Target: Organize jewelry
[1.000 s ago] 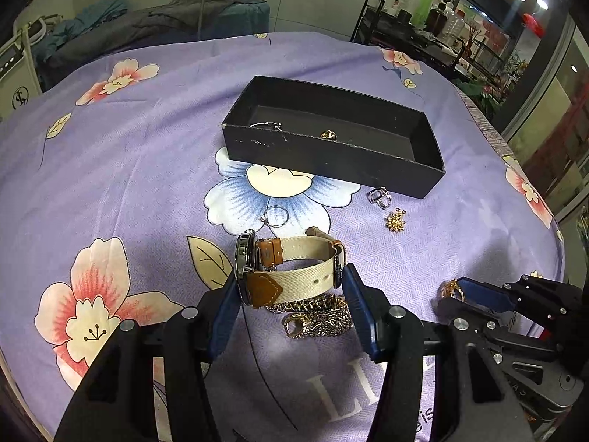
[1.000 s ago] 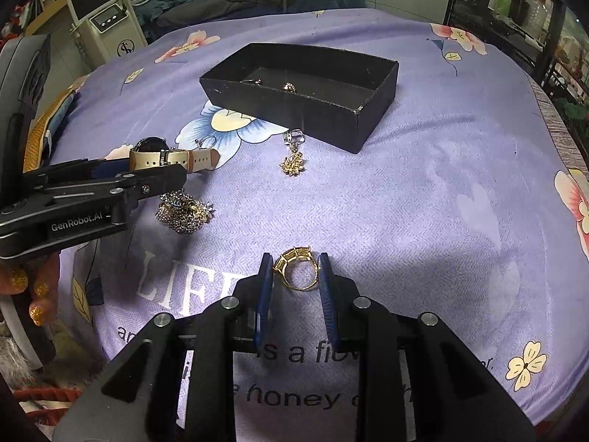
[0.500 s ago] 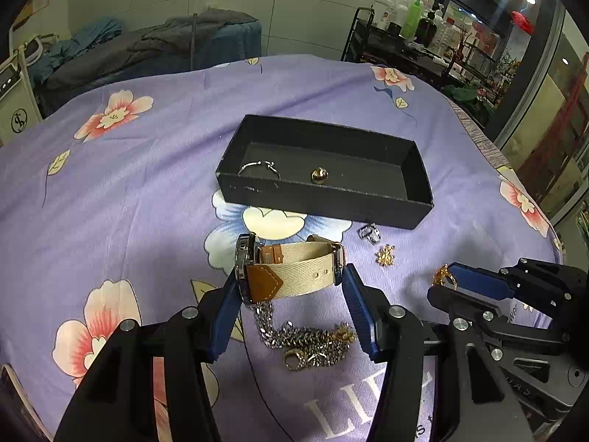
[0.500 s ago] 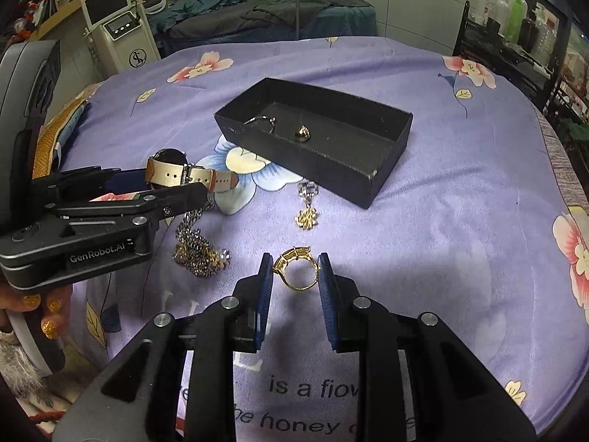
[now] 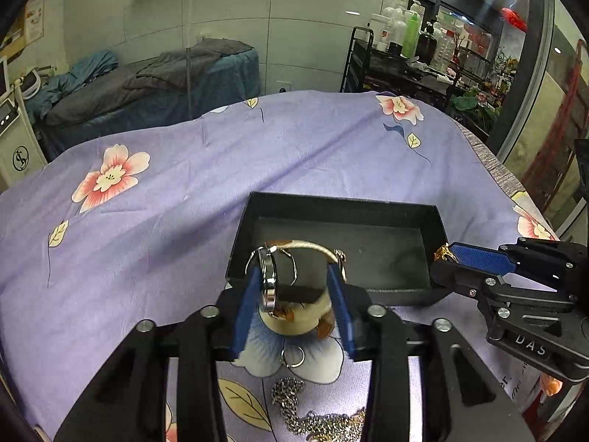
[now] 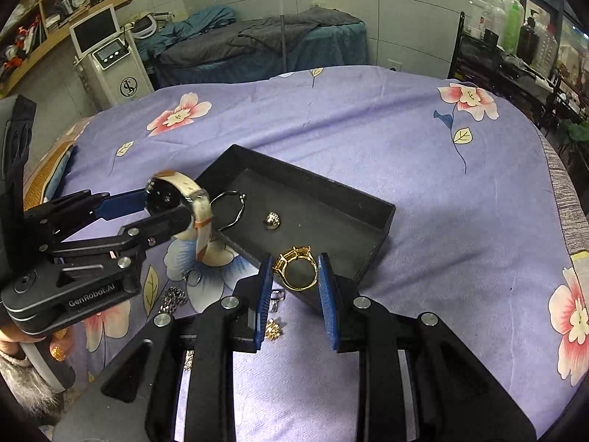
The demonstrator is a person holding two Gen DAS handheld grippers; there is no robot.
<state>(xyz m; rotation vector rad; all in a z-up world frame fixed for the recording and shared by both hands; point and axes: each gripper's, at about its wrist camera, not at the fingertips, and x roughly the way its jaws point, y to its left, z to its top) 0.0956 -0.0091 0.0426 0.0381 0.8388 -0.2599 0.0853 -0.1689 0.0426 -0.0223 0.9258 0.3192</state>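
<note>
Jaws of the left gripper (image 5: pixel 292 305) have just been closing and now pinch a cream-strapped wristwatch with a round steel case (image 5: pixel 291 294), lifted over the near left wall of the black rectangular cardboard tray (image 5: pixel 342 202). From the left wrist view, a thin silver hoop (image 5: pixel 291 355) and a tangled silver-and-gold chain (image 5: pixel 313 416) lie on the lilac flowered cloth (image 5: pixel 184 221) nearer than the tray. At the right, the right gripper (image 5: pixel 447 256) reaches over the tray's right end.

From the right wrist view, the right gripper's jaws stand narrow, clamped on a gold ring with a row of pale stones (image 6: pixel 296 269), held above the tray's near corner. Inside the tray rest 2 pieces: a large silver wire hoop (image 6: pixel 230 210) and a small round gold stud (image 6: pixel 272 220). Outside it, near the jaws, lie a gold flower-shaped charm (image 6: pixel 274 329) and a small silver clasp piece (image 6: pixel 278 296).

Roughly, 2 pieces are stowed, 2 are about to go in, and 4 appear left on the cloth.
</note>
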